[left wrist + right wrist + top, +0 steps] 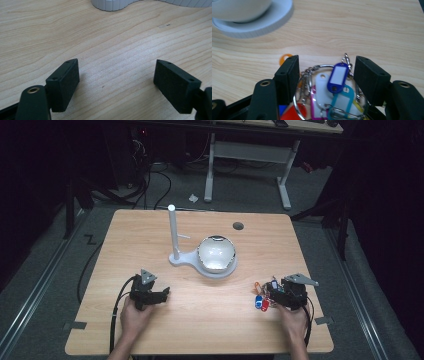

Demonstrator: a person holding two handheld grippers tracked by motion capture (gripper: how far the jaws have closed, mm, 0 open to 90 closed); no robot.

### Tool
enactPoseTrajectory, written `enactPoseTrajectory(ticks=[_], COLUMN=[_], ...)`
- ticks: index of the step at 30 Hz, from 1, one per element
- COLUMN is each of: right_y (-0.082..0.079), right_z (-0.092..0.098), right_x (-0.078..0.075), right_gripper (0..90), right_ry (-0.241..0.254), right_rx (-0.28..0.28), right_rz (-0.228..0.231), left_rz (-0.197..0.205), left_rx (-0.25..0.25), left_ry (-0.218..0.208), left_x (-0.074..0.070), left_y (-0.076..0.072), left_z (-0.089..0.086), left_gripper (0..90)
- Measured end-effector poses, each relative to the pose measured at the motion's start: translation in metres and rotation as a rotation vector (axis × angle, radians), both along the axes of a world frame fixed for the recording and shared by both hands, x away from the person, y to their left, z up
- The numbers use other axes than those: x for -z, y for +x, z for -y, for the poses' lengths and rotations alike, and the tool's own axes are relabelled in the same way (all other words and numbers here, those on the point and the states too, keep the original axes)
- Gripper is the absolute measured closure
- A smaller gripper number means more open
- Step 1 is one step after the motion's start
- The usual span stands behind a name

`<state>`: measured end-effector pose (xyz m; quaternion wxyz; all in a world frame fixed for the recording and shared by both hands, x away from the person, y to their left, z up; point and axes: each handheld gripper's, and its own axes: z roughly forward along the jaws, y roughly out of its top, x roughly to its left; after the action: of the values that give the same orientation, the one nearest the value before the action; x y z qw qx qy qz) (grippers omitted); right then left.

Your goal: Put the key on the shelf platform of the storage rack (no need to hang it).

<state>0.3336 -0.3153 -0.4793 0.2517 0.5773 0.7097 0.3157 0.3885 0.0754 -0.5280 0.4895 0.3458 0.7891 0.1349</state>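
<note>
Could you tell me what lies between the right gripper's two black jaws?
A metal ring of coloured plastic key tags lies between the open jaws, in the right gripper view.

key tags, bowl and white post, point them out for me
key tags (337, 77), right gripper view, on the blue tag
bowl (216, 252), high view, on its inside
white post (173, 232), high view, on its shaft

The bench is lit evenly from above in the high view, while the surrounding room is left almost black. Glare is seen on the bowl. Soft shadows are cast beneath the claws in the gripper views. The key tags are rendered slightly blurred, the near foreground being out of focus.
</note>
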Motion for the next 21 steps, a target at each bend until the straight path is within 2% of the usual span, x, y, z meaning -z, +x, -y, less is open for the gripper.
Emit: enactPoseTrajectory(ticks=[8,10,13,14,18,19,21], right_y=[-0.003,-0.003,-0.002,0.0,0.004,0.005,0.008], right_z=[0.013,0.015,0.015,0.014,0.01,0.011,0.008], right_x=[0.012,0.015,0.019,0.021,0.027,0.029,0.031], right_gripper=[40.2,41.1,40.8,40.8,40.6,41.3,41.6], right_ry=[-0.002,-0.006,-0.012,-0.018,-0.028,-0.013,-0.047], right_rx=[0.044,0.043,0.041,0.039,0.022,0.021,0.021], right_rz=[-0.035,-0.038,-0.059,-0.086,-0.106,-0.111,-0.102], left_rz=[0.0,-0.001,0.0,0.0,0.0,0.0,0.0], left_rx=[-0.002,-0.003,0.0,0.0,-0.001,-0.001,-0.001], left_ry=[0.001,-0.001,0.0,0.0,-0.001,-0.001,0.0], left_x=[0.0,0.0,0.0,0.0,0.0,0.0,0.0], left_y=[0.0,0.0,0.0,0.0,0.0,0.0,0.0], left_z=[0.0,0.0,0.0,0.0,0.0,0.0,0.0], left_gripper=[21.0,21.0,21.0,21.0,21.0,21.0,21.0])
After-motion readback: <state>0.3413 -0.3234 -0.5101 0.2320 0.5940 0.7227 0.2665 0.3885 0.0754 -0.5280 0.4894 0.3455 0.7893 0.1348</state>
